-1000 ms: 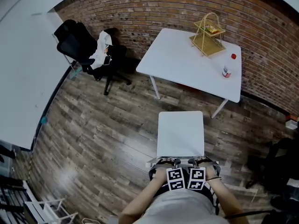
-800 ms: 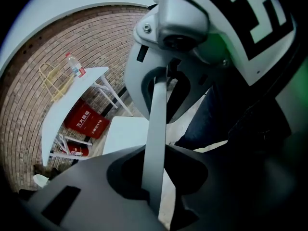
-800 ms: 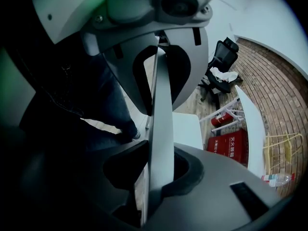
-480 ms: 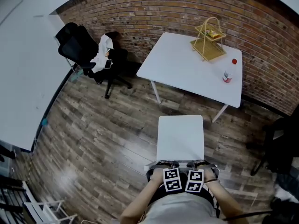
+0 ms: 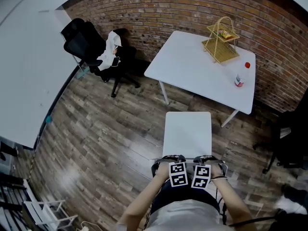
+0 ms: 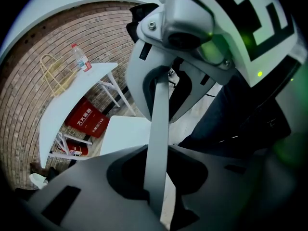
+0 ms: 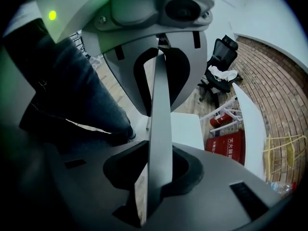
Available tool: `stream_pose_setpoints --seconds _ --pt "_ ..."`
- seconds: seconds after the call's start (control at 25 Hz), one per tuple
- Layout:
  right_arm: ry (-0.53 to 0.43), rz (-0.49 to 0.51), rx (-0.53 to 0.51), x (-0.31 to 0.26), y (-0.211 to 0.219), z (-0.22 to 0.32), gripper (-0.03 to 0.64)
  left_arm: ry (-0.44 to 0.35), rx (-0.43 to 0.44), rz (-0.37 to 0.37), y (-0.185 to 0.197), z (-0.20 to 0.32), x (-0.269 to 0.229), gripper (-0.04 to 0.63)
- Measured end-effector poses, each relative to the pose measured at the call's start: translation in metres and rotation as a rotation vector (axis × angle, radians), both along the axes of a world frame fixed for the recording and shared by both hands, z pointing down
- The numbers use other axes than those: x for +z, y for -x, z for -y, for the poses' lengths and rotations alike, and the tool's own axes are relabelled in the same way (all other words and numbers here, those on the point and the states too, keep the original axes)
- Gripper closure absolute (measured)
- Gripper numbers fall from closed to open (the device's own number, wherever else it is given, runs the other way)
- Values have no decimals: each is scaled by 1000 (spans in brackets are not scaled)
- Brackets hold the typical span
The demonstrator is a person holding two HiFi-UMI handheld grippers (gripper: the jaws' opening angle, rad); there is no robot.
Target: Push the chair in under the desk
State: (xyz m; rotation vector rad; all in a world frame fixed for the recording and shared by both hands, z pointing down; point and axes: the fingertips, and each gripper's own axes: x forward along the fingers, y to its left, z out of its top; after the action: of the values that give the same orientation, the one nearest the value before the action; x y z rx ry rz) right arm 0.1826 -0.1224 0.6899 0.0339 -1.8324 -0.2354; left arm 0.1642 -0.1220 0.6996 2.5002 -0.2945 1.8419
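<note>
**plank_floor:** Quick one, where's the chair sitting relative to the desk?

**two_grips:** Big stuff first. In the head view the white desk (image 5: 192,66) is up-frame from the person. It's set at an angle, so its near edge slants down toward the right. The chair (image 5: 187,136) is out on the floor in front of it. The seat isn't under the top yet, and its front edge is near the desk edge but clear of it.

**plank_floor:** And the grippers?

**two_grips:** Both are on the chair back (image 5: 188,158), the side away from the desk, so the desk lies straight ahead across the seat. The left gripper (image 5: 174,160) and right gripper (image 5: 206,160) sit side by side, neither one nearer. Each gripper's own view shows its jaws clamped on the thin top edge of the back.

**plank_floor:** So just shove it forward?

**two_grips:** Pretty much, I'd say, along the seat's length. The seat's front right corner is close to the right desk leg (image 5: 230,118) though, so that's the spot I'd watch.
</note>
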Motion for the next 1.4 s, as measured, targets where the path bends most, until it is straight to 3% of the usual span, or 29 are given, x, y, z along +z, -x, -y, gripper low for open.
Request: stream_pose_setpoints --seconds 0.44,1.08,1.4 --pt "9 -4 46 2 18 77 528 -31 10 -4 19 79 0 483" --pt "23 -2 203 5 57 200 529 31 183 4 57 204 3 482" --pt "21 1 266 8 63 262 528 -5 244 1 62 267 5 483"
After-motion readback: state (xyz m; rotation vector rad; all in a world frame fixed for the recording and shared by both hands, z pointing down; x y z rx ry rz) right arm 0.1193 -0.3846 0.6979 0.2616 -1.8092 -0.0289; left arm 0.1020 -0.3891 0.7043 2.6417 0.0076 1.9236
